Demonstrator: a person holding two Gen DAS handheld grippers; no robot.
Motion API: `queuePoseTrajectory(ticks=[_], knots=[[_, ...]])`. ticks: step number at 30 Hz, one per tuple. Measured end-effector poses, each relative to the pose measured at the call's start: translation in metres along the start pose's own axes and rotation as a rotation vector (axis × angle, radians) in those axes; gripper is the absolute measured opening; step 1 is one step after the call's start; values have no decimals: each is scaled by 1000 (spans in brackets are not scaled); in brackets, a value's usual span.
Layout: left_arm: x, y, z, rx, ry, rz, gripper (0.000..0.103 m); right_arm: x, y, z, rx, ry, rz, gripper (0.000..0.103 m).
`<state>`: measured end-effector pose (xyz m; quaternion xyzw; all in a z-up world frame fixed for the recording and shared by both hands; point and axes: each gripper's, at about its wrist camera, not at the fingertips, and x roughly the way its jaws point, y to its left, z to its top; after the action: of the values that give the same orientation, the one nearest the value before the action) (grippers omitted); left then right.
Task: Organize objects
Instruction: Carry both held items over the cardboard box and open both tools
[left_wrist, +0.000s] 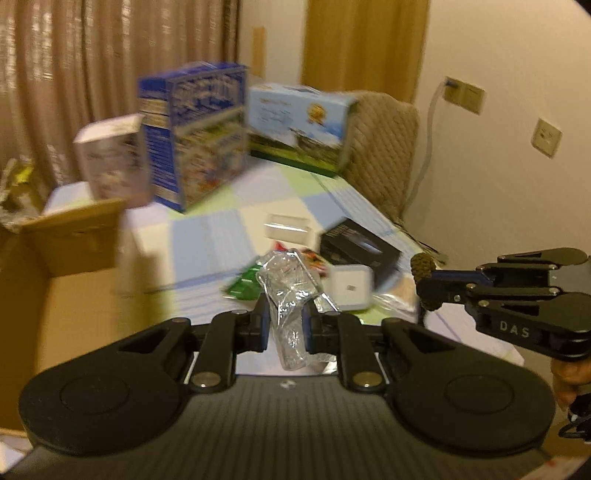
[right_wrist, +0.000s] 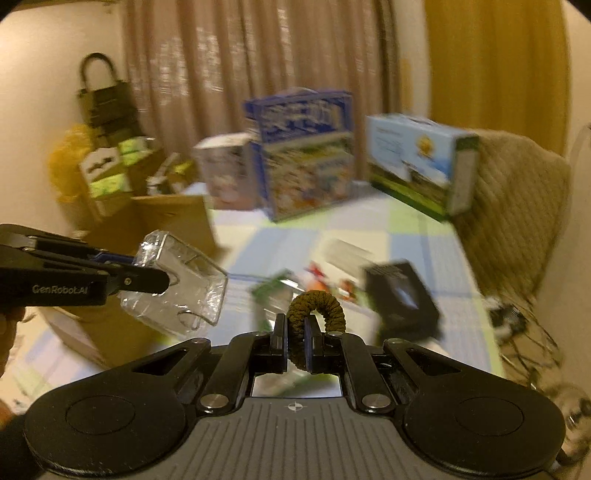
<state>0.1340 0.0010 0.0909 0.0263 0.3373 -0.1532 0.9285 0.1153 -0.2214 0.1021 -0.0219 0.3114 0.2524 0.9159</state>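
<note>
Left wrist view: left gripper (left_wrist: 286, 314) clenched on crinkly clear plastic tray (left_wrist: 286, 291); right gripper (right_wrist: 295, 334) pinching braided olive loop (right_wrist: 317, 306).

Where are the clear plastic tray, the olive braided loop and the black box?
clear plastic tray (right_wrist: 181, 280), right wrist view, its transparent side wall.
olive braided loop (right_wrist: 317, 304), right wrist view, top of the arch.
black box (left_wrist: 356, 245), left wrist view, its top face.

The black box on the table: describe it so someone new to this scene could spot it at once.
Start at the checked tablecloth and go to its right edge, near the quilted chair. There, in front of the tall printed cartons, the black box lies flat beside a small white box. It is the only dark, low box on the table.
</note>
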Motion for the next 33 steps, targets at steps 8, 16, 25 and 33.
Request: queuePoseTrajectory(ticks=[8, 16, 25, 33], knots=[[-65, 90, 3, -22, -31, 193, 14, 29, 90, 40, -94, -6, 205, 5], [-91, 164, -22, -74, -11, 287, 14, 86, 167, 55, -147, 25, 381, 5], [-77, 207, -52, -167, 13, 301, 23, 144, 206, 45, -175, 104, 458, 34], [-78, 217, -59, -197, -5, 315, 29, 137, 201, 40, -145, 80, 442, 55]])
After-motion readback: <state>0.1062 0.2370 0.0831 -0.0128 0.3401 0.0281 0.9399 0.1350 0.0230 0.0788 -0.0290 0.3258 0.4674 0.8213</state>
